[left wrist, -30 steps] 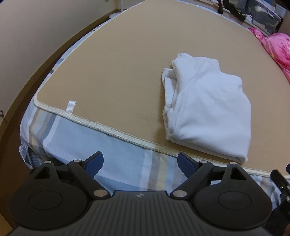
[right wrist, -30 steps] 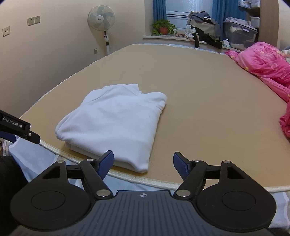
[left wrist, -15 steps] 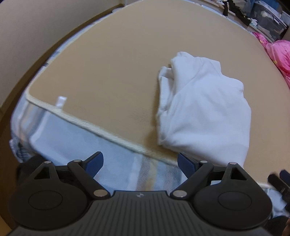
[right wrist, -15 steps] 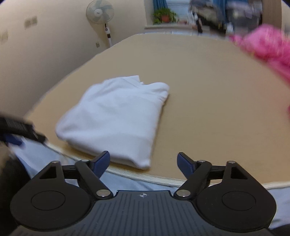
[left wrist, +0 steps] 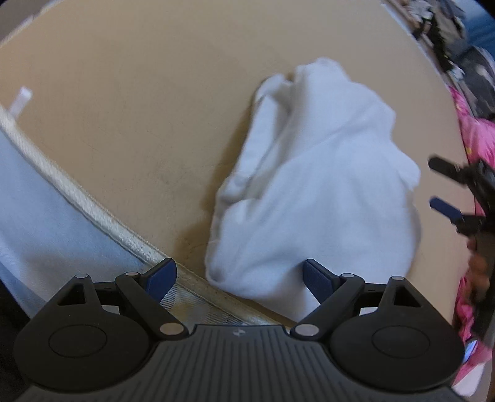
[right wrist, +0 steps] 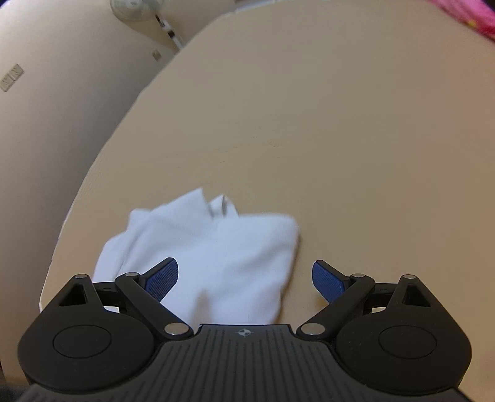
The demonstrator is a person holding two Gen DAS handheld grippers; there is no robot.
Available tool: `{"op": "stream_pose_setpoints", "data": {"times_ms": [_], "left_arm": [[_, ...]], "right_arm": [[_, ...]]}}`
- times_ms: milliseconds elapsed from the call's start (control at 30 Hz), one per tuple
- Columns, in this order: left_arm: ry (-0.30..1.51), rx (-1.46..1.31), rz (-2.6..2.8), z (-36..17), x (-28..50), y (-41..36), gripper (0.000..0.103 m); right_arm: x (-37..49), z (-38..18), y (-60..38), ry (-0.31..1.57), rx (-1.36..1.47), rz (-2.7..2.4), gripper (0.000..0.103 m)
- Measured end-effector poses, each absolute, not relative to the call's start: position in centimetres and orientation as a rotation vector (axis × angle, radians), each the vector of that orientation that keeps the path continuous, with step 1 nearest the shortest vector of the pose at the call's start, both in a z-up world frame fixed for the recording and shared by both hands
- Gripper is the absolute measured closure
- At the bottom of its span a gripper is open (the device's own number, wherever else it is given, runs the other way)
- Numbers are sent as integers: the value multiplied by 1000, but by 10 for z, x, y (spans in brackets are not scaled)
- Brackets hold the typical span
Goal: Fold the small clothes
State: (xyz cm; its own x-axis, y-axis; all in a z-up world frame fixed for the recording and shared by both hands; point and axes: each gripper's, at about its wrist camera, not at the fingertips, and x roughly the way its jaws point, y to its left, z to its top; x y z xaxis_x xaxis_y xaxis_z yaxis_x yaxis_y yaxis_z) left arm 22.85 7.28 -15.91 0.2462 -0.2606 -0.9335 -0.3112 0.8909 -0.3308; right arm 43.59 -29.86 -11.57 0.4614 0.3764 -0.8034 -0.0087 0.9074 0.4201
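Observation:
A folded white garment (left wrist: 321, 185) lies on the tan mat (left wrist: 139, 108) near the mat's front edge. My left gripper (left wrist: 238, 276) is open and empty, just above the garment's near left corner. My right gripper (right wrist: 246, 276) is open and empty, hovering over the garment (right wrist: 213, 256) at its near right side. The right gripper also shows at the right edge of the left wrist view (left wrist: 445, 188), beside the garment.
The mat has a cream piped edge (left wrist: 71, 198) with a pale blue sheet (left wrist: 40, 222) below it. Pink bedding (left wrist: 473, 136) lies at the right. A standing fan (right wrist: 133, 6) and a beige wall (right wrist: 46, 92) are at the far left.
Both grippers have moved forward and down toward the garment, which now fills the space just ahead of their fingers. Both stay open. The garment has not moved.

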Motion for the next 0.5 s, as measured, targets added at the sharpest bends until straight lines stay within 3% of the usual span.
{"op": "stream_pose_setpoints", "data": {"times_ms": [133, 200, 300, 400, 467, 500], "left_arm": [[1338, -578, 53, -167, 232, 79, 15], [1325, -586, 40, -163, 234, 79, 35], [1335, -620, 37, -160, 236, 78, 51], [1344, -640, 58, -158, 233, 79, 69], [1346, -649, 58, -154, 235, 84, 76], [1349, -641, 59, -150, 237, 84, 79]], "right_arm": [[485, -147, -282, 1165, 378, 259, 5], [498, -158, -274, 1173, 360, 272, 3], [506, -167, -260, 1218, 324, 383, 1], [499, -163, -244, 1208, 203, 487, 25], [494, -160, -239, 1197, 122, 510, 58], [493, -159, -241, 1210, 135, 528, 67]]}}
